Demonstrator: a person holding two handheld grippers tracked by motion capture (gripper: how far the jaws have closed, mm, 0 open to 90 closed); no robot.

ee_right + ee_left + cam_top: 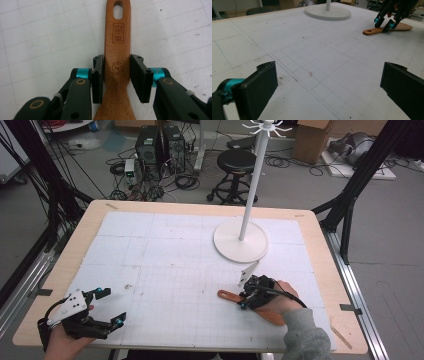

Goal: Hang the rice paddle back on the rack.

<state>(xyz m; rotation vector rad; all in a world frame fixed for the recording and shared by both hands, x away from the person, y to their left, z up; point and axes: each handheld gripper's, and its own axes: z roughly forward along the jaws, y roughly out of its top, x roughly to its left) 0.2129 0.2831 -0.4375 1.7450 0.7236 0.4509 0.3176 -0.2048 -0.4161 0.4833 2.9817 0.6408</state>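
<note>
Nearest the lens in the right gripper view, the right claw (117, 78) straddles a wooden spatula (117, 50) that lies flat on the white gridded mat (37, 37); the left jaw sits against the handle's edge while a thin gap shows at the right jaw, so I cannot tell whether it is truly gripping. Its handle runs up the picture to an oval hanging hole, with two burnt-in stamps below it whose small lettering is hard to read, and the blade end is cut off at the bottom edge. From the high view the right claw (243, 301) and the hand (280, 297) behind it cover the middle of the spatula (227, 294), leaving the handle tip showing toward the left and a piece of the blade poking out near the grey sleeve (305, 335). At the near left corner of the table (90, 220), the left claw (111, 306) rests with its jaws spread wide apart and nothing between them; the left gripper view shows the same wide gap over bare mat (312, 62), both jaws cut off by the frame. Beyond the spatula stands a white stand (241, 241) on a round base, its top pegs clipped by the frame.
</note>
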